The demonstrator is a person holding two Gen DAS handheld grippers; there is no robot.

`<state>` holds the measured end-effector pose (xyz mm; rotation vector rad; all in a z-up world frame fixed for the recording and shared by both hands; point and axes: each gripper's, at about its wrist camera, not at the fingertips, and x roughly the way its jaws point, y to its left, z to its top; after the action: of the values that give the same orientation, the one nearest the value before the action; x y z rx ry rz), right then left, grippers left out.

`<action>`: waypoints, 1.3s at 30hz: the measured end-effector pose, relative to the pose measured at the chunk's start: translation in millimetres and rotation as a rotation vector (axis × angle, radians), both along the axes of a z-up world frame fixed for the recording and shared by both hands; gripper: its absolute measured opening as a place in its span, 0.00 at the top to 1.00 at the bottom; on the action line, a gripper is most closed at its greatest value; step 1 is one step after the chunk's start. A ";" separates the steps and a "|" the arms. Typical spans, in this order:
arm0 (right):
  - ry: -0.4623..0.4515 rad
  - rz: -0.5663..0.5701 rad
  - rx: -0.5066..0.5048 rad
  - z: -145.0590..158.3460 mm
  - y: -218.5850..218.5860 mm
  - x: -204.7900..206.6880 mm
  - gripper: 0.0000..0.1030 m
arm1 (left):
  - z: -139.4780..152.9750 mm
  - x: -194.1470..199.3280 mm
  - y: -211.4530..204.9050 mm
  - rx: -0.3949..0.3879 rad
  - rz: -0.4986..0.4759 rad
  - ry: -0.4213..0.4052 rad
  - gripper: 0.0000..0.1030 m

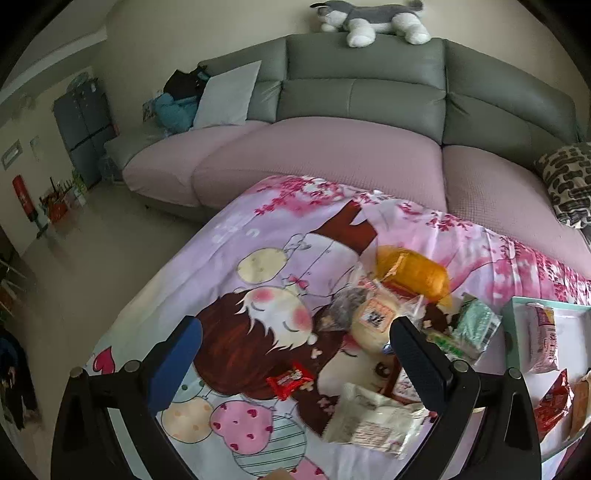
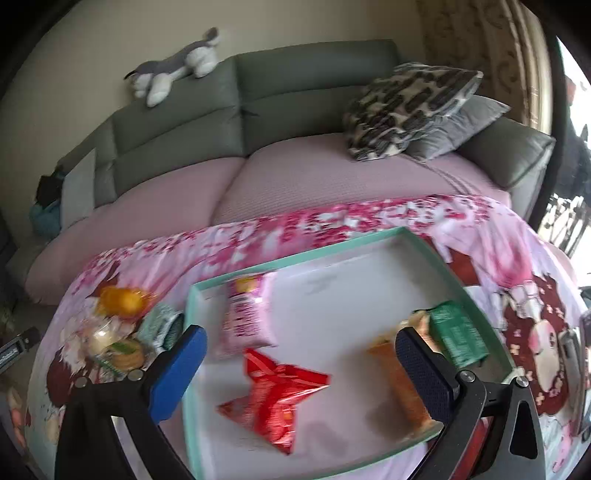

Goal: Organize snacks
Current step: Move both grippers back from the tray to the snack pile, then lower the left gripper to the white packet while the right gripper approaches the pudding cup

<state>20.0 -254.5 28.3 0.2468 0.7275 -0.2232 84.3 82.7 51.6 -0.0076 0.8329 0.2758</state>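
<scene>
My left gripper (image 1: 295, 365) gapes empty over a small red candy (image 1: 290, 379) and white packet (image 1: 373, 419), print unreadable. My right gripper (image 2: 301, 373), fingers apart, hovers above the tray (image 2: 295, 260) holding a red bag (image 2: 275, 397), its lettering blurred.

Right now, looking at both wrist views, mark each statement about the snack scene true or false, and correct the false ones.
1. The red packet lies inside the teal tray. True.
2. The right gripper grips the red packet. False: it is open, holding nothing.
3. A plush dog lies on the sofa back. True.
4. The left gripper is shut on a snack. False: open, empty.
5. The tray holds no snacks. False: several lie inside.
</scene>
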 end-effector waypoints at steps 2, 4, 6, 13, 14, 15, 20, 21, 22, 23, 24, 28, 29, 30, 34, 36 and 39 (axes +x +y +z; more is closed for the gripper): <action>0.003 0.031 -0.005 -0.7 10.6 2.6 0.00 | -1.9 -1.8 8.0 -0.012 0.010 0.006 0.02; 0.007 0.062 -0.011 -1.5 23.0 5.7 0.00 | -2.6 -3.4 14.7 -0.016 0.023 0.003 0.02; 0.006 0.088 -0.007 -2.1 32.8 7.9 0.00 | -2.8 -5.9 23.0 -0.026 0.038 -0.004 0.02; 0.014 0.189 -0.001 -5.4 75.6 17.2 0.00 | -6.1 -10.7 45.6 -0.072 0.085 -0.011 0.02; 0.016 0.205 0.000 -6.0 81.8 17.8 0.00 | -7.3 -11.4 48.1 -0.079 0.089 -0.009 0.02; 0.020 0.220 0.000 -7.0 87.8 18.6 0.00 | -8.3 -11.9 49.7 -0.085 0.090 -0.007 0.02; 0.052 0.293 -0.004 -16.4 115.7 23.0 0.00 | -18.5 -13.6 48.3 -0.108 0.063 0.024 0.02; 0.062 0.311 -0.004 -19.1 120.4 23.4 0.00 | -20.0 -14.4 47.5 -0.110 0.057 0.029 0.02; 0.073 0.326 -0.001 -21.8 124.3 23.7 0.00 | -22.8 -14.1 46.4 -0.113 0.054 0.044 0.02; 0.082 0.333 0.002 -24.7 126.7 23.9 0.00 | -26.9 -14.0 44.5 -0.117 0.050 0.064 0.02; 0.093 0.338 0.003 -27.4 128.6 24.4 0.00 | -29.2 -13.9 42.6 -0.119 0.045 0.070 0.02; 0.137 0.343 0.011 -38.2 131.6 25.3 0.00 | -45.3 -14.6 29.4 -0.124 -0.006 0.133 0.02; 0.146 0.342 0.019 -41.1 131.2 25.6 0.00 | -48.7 -14.8 26.2 -0.120 -0.014 0.148 0.02; 0.153 0.341 0.026 -43.3 130.9 25.3 0.00 | -51.4 -15.0 23.0 -0.116 -0.020 0.160 0.02; 0.174 0.337 0.033 -48.6 130.9 23.1 0.00 | -58.2 -16.6 12.6 -0.116 -0.045 0.195 0.02; 0.180 0.341 0.028 -50.1 132.0 22.2 0.00 | -61.2 -15.7 7.5 -0.116 -0.058 0.214 0.02; 0.184 0.343 0.020 -50.7 133.7 22.5 0.00 | -65.3 -13.6 2.4 -0.136 -0.071 0.239 0.02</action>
<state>42.5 -120.8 -22.4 0.1182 0.9421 0.0893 70.7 85.1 -13.7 -0.0733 1.0861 0.1547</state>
